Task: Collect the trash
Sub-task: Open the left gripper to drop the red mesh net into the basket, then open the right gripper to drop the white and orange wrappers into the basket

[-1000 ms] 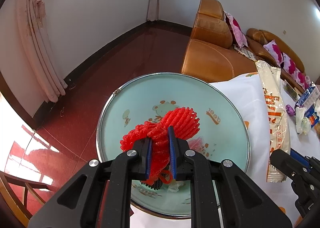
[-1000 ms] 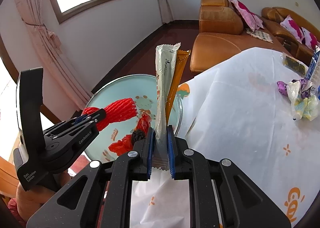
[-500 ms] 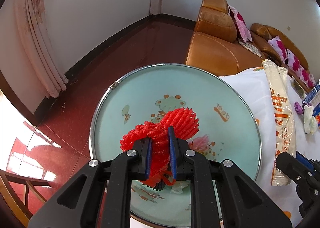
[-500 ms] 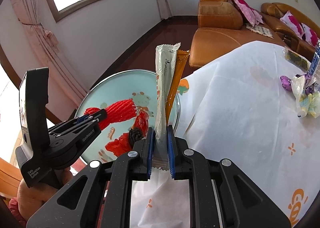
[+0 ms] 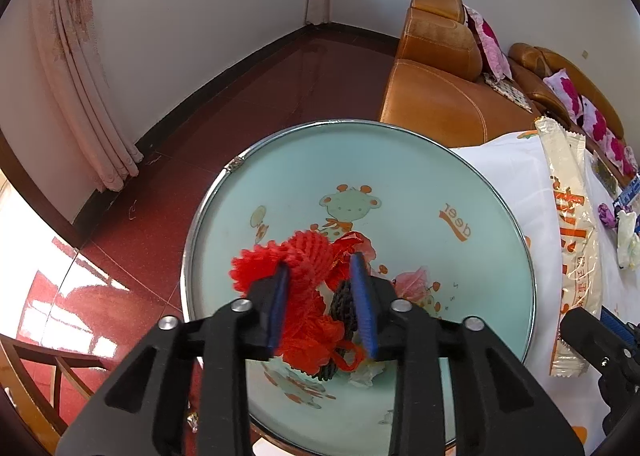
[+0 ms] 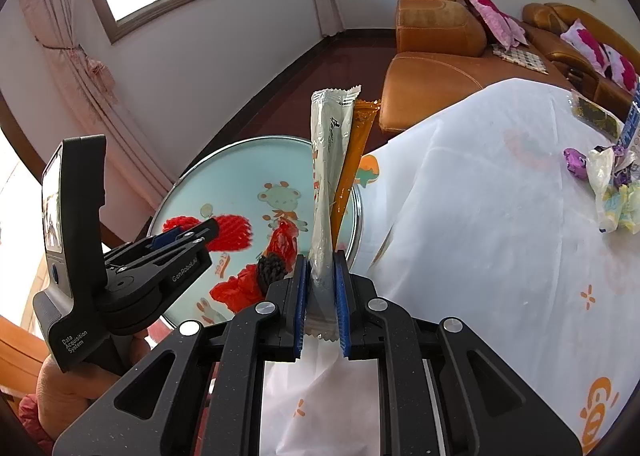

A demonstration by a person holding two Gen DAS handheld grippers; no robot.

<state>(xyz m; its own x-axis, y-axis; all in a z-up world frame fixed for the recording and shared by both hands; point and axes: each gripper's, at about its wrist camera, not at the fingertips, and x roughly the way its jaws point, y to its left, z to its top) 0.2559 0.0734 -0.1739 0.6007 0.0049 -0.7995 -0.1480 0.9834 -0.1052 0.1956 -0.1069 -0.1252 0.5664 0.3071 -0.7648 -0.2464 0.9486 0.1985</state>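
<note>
My left gripper (image 5: 320, 276) is open above a round teal basin (image 5: 400, 175) with a cartoon deer print. The red foam net (image 5: 296, 256) has left its jaws and lies loose between them over other red and black scraps (image 5: 344, 300) in the basin. My right gripper (image 6: 320, 268) is shut on long snack wrappers (image 6: 326, 159), a white one and an orange one, held upright beside the basin's rim (image 6: 358, 207). The wrapper also shows in the left wrist view (image 5: 572, 240). The left gripper shows in the right wrist view (image 6: 200, 232).
A table with a white cloth (image 6: 480, 256) lies to the right, with crumpled wrappers (image 6: 608, 183) at its far side. An orange leather sofa (image 5: 440, 95) stands behind. Red floor (image 5: 200, 135) and a pink curtain (image 5: 72, 75) are to the left.
My left gripper has opened and released the red foam net, which dropped toward the basin. My right gripper still holds the wrappers beside the basin.
</note>
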